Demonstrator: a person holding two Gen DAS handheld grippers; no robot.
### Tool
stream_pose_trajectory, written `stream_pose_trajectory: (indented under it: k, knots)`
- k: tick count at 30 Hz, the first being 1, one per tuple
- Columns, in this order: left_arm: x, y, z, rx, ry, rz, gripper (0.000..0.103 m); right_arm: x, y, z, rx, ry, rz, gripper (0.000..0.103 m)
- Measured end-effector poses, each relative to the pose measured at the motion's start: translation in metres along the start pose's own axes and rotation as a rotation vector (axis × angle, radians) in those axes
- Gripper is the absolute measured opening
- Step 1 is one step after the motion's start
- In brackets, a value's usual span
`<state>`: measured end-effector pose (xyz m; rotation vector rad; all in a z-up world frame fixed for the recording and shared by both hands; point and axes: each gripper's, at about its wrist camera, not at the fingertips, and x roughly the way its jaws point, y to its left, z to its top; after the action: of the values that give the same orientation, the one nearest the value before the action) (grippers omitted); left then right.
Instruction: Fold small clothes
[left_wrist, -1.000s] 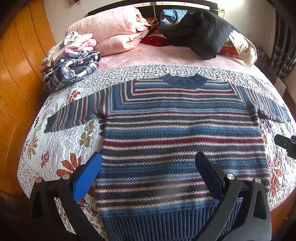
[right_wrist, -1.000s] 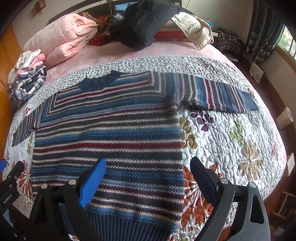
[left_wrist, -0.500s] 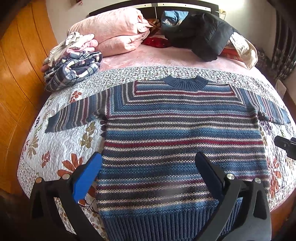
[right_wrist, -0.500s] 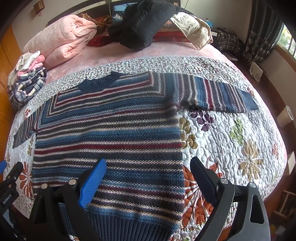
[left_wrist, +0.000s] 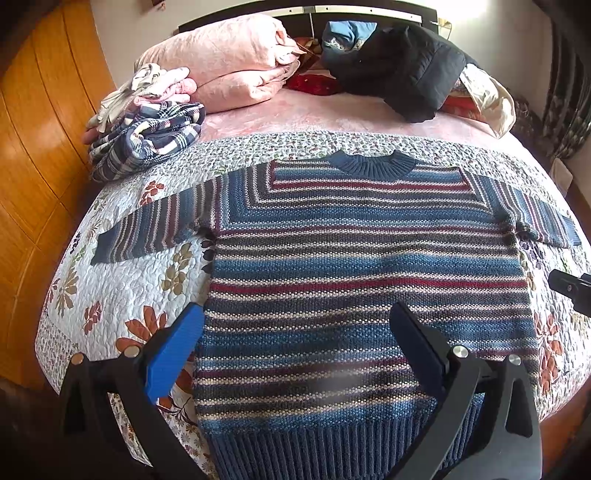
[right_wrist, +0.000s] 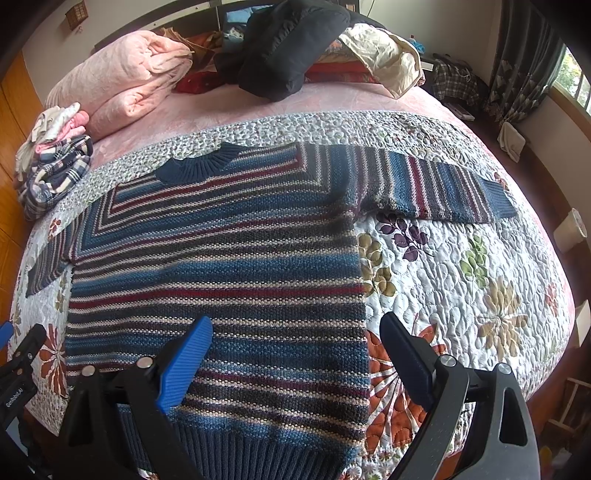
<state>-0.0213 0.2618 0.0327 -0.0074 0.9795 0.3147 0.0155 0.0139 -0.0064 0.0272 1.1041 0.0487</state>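
On the bed's quilt (left_wrist: 122, 280) a striped sweater (left_wrist: 362, 266) is spread flat, while both left gripper (left_wrist: 295, 332) and right gripper (right_wrist: 295, 343) are held wide open, empty, above its hem.

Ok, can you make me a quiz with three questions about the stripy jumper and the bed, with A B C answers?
1. Where does the plaid bundle lie?
A. on the jumper
B. at the bed's left edge, by the pink blanket
C. on the floor

2. What colour is the striped jumper's collar?
A. dark blue
B. yellow
C. white

3. How is the jumper lying?
A. folded in half
B. rolled up
C. spread flat, both sleeves out

Answers:
1 B, it sits left, beside the blanket.
2 A, the ribbed collar is dark blue.
3 C, both sleeves stretch sideways on the quilt; each hand-held gripper is open and holds nothing.
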Motion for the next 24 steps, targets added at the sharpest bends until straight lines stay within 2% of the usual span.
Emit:
stream_pose_trajectory:
  k: [24]
  knots:
    - [-0.0037,0.0022,0.0014,0.005,-0.009,0.006,0.1,-0.0012,0.0014,0.0017,0.001,-0.006,0.004,0.093]
